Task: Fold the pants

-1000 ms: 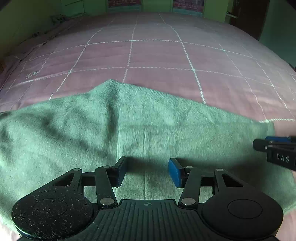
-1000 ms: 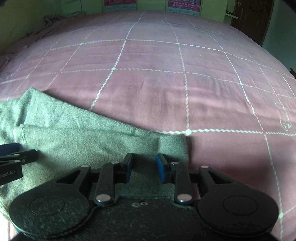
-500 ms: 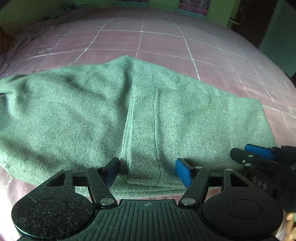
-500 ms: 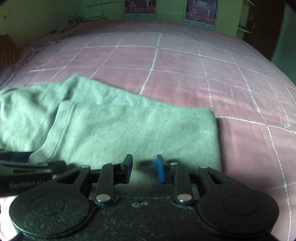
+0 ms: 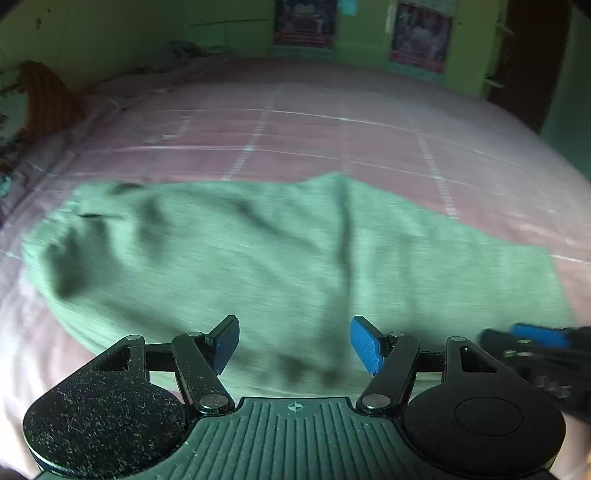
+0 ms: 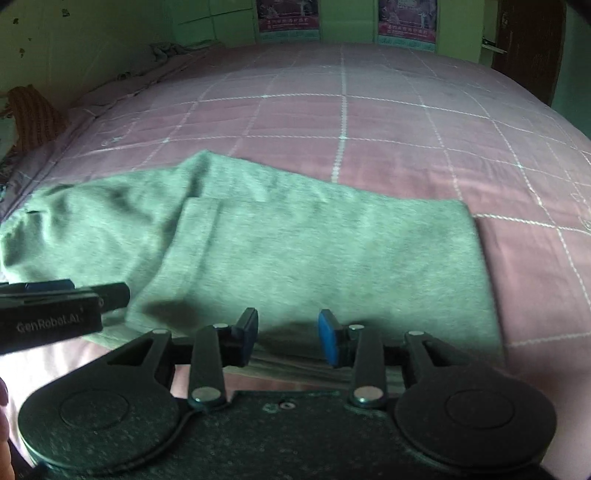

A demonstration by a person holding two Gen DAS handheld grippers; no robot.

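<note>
The green-grey pants [image 5: 280, 258] lie folded flat across the pink quilted bed; they also show in the right wrist view [image 6: 314, 258], with a leg hem edge folded over at the left. My left gripper [image 5: 293, 345] is open and empty, raised above the near edge of the pants. My right gripper [image 6: 288, 338] is open and empty above the near edge toward the pants' right end. The right gripper shows at the right of the left wrist view [image 5: 535, 343], and the left gripper at the left of the right wrist view [image 6: 55, 306].
The pink bed cover [image 6: 369, 122] with a white grid stretches far beyond the pants. An orange-brown knitted thing [image 5: 48, 99] lies at the bed's far left edge. Green walls with posters [image 6: 288, 18] and a dark door [image 6: 528, 44] stand behind.
Both grippers have pulled back and risen from the pants, so more of the garment and room show. Both sets of jaws have opened wider. The pants stay flat on the bed.
</note>
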